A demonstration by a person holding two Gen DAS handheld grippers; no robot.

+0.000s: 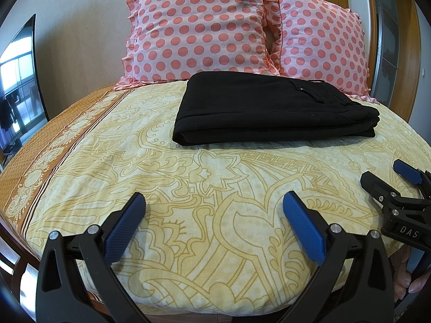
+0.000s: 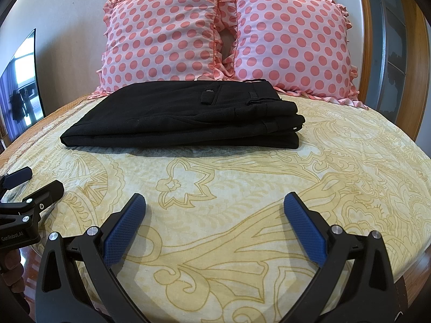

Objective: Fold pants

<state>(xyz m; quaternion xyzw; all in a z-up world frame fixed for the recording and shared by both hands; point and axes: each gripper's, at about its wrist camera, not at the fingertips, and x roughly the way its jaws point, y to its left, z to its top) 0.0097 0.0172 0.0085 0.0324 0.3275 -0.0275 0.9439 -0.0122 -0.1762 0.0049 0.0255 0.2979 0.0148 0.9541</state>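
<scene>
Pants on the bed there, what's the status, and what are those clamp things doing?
Left gripper open, empty, short of the pants. Right gripper open, empty. Black pants folded in a stack on the bedspread, before the polka-dot pillows. Nothing in the way.

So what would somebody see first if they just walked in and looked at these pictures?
Probably the two pink polka-dot pillows, propped side by side at the head of the bed. Right in front of them lie the black pants, already folded into a neat stack on the yellow patterned bedspread. Nearest the camera, the left gripper and the right gripper both hang open over the bedspread, holding nothing.
</scene>
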